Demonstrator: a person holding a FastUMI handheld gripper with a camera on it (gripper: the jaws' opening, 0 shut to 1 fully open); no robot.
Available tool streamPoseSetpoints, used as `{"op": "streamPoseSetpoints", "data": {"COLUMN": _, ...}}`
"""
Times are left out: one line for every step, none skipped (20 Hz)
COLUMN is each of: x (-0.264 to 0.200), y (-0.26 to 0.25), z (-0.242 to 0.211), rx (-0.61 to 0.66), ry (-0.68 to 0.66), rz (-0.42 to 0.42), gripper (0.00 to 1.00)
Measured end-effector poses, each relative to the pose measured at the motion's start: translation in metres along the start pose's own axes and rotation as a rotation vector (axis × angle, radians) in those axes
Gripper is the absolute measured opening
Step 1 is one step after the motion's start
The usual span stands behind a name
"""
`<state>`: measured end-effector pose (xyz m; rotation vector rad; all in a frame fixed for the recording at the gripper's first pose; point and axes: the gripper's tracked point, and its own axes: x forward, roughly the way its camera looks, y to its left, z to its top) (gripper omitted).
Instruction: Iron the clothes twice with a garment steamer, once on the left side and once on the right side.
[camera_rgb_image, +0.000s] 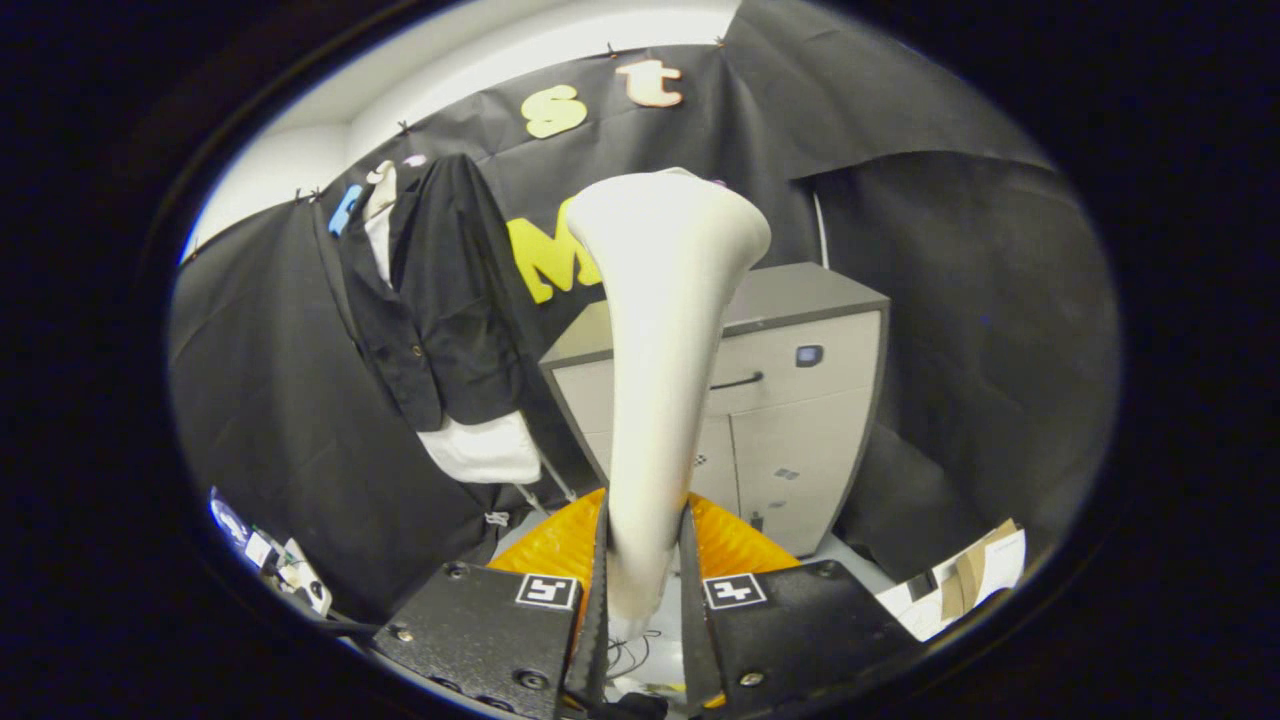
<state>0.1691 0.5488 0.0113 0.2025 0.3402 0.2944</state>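
The gripper (645, 580) has its fingers (598, 600) clamped on the slim handle of a cream-white plastic garment steamer (660, 340), one finger pressing each side. The steamer rises from between the fingers and flares to a wide head at its far end. Beyond the fingers, to the left of the steamer's head, a black button-front jacket over a white shirt (435, 300) hangs against the black cloth wall, apart from the steamer. Behind the steamer stands a grey cabinet with a dark handle (790, 400). Just ahead of the fingers lies a ribbed orange thing (545, 545). Off to the right, low down, sit folded cardboard pieces (965, 580).
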Motion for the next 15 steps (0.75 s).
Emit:
{"op": "streamPoseSetpoints", "data": {"x": 0.0, "y": -0.002, "z": -0.001, "rx": -0.001, "ry": -0.01, "rz": -0.013, "gripper": 0.33}}
{"op": "streamPoseSetpoints", "data": {"x": -0.001, "y": -0.007, "z": -0.002, "rx": 0.002, "ry": -0.014, "rz": -0.021, "gripper": 0.33}}
{"op": "streamPoseSetpoints", "data": {"x": -0.002, "y": -0.008, "z": -0.002, "rx": 0.012, "ry": -0.013, "rz": -0.024, "gripper": 0.33}}
{"op": "streamPoseSetpoints", "data": {"x": -0.004, "y": -0.009, "z": -0.005, "rx": 0.019, "ry": -0.007, "rz": -0.025, "gripper": 0.33}}
{"op": "streamPoseSetpoints", "data": {"x": -0.005, "y": -0.01, "z": -0.006, "rx": 0.026, "ry": -0.002, "rz": -0.029, "gripper": 0.33}}
{"op": "streamPoseSetpoints", "data": {"x": -0.008, "y": -0.012, "z": -0.009, "rx": 0.033, "ry": 0.007, "rz": -0.032, "gripper": 0.33}}
{"op": "streamPoseSetpoints", "data": {"x": -0.01, "y": -0.012, "z": -0.01, "rx": 0.047, "ry": 0.014, "rz": -0.035, "gripper": 0.33}}
{"op": "streamPoseSetpoints", "data": {"x": -0.012, "y": -0.011, "z": -0.013, "rx": 0.061, "ry": 0.019, "rz": -0.039, "gripper": 0.33}}
{"op": "streamPoseSetpoints", "data": {"x": -0.013, "y": -0.01, "z": -0.014, "rx": 0.068, "ry": 0.02, "rz": -0.046, "gripper": 0.33}}
{"op": "streamPoseSetpoints", "data": {"x": -0.013, "y": -0.012, "z": -0.015, "rx": 0.068, "ry": 0.021, "rz": -0.053, "gripper": 0.33}}
{"op": "streamPoseSetpoints", "data": {"x": -0.014, "y": -0.013, "z": -0.015, "rx": 0.07, "ry": 0.024, "rz": -0.06, "gripper": 0.33}}
{"op": "streamPoseSetpoints", "data": {"x": -0.015, "y": -0.014, "z": -0.016, "rx": 0.078, "ry": 0.029, "rz": -0.063, "gripper": 0.33}}
{"op": "streamPoseSetpoints", "data": {"x": -0.016, "y": -0.013, "z": -0.016, "rx": 0.077, "ry": 0.029, "rz": -0.062, "gripper": 0.33}}
{"op": "streamPoseSetpoints", "data": {"x": -0.016, "y": -0.014, "z": -0.018, "rx": 0.072, "ry": 0.026, "rz": -0.063, "gripper": 0.33}}
{"op": "streamPoseSetpoints", "data": {"x": -0.016, "y": -0.016, "z": -0.017, "rx": 0.065, "ry": 0.024, "rz": -0.064, "gripper": 0.33}}
